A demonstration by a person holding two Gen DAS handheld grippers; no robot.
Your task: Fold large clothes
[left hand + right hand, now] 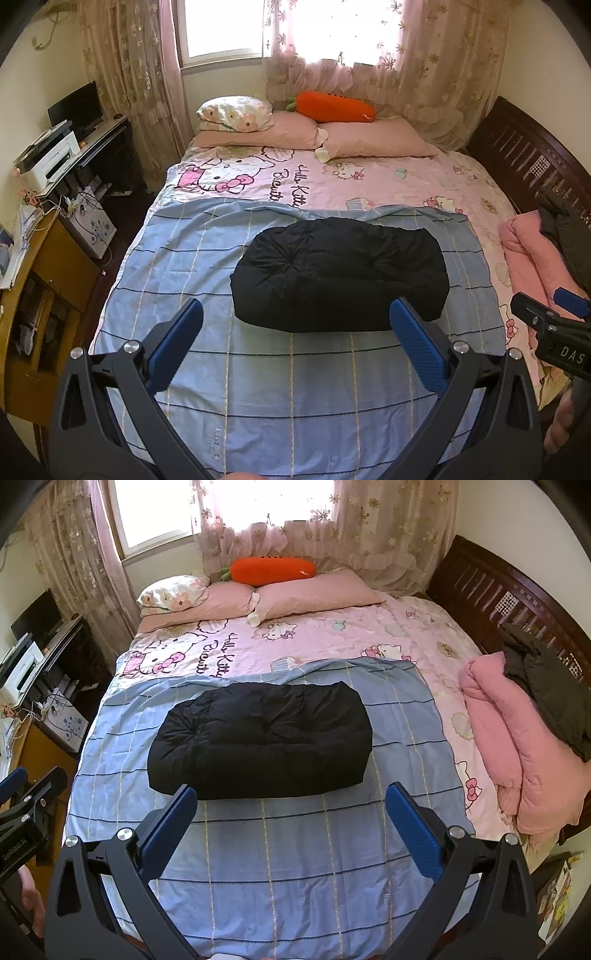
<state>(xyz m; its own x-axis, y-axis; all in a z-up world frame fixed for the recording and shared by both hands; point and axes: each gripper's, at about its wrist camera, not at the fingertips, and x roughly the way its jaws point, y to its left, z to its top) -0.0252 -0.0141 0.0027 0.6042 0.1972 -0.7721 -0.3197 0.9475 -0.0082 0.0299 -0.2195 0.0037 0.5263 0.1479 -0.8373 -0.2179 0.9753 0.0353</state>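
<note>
**K:** While both grippers hang over the near end of the bed (524, 155), where's the garment?

**M:** Black puffy jacket (340, 273), folded into a compact bundle, lying on the blue checked sheet (258, 387). From the left wrist camera it sits at 12 o'clock, just past the fingertips. From the right wrist camera it's at about 11 o'clock.

**K:** Tongs?

**M:** Left gripper (295, 317): fingers spread wide, nothing between them, clear of the jacket. Right gripper (291, 801): same, spread wide, holding nothing. Left finger tip overlaps the bundle's near edge in that view; can't tell if it touches.

**K:** Anything else on the bed?

**M:** Pink cartoon-cat sheet (388, 184) under the blue one. Pink pillows (373, 144) and a flowered pillow (232, 110) at 12 o'clock by the window, orange carrot cushion (332, 107) on top of them. Rolled pink quilt (517, 738) at 3 o'clock with a dark garment (546, 686) draped over it.

**K:** Containers?

**M:** Only a wooden cabinet (44, 295) at 9 o'clock. Contents too dim to tell. Printer (51, 155) on the desk beyond it.
</note>
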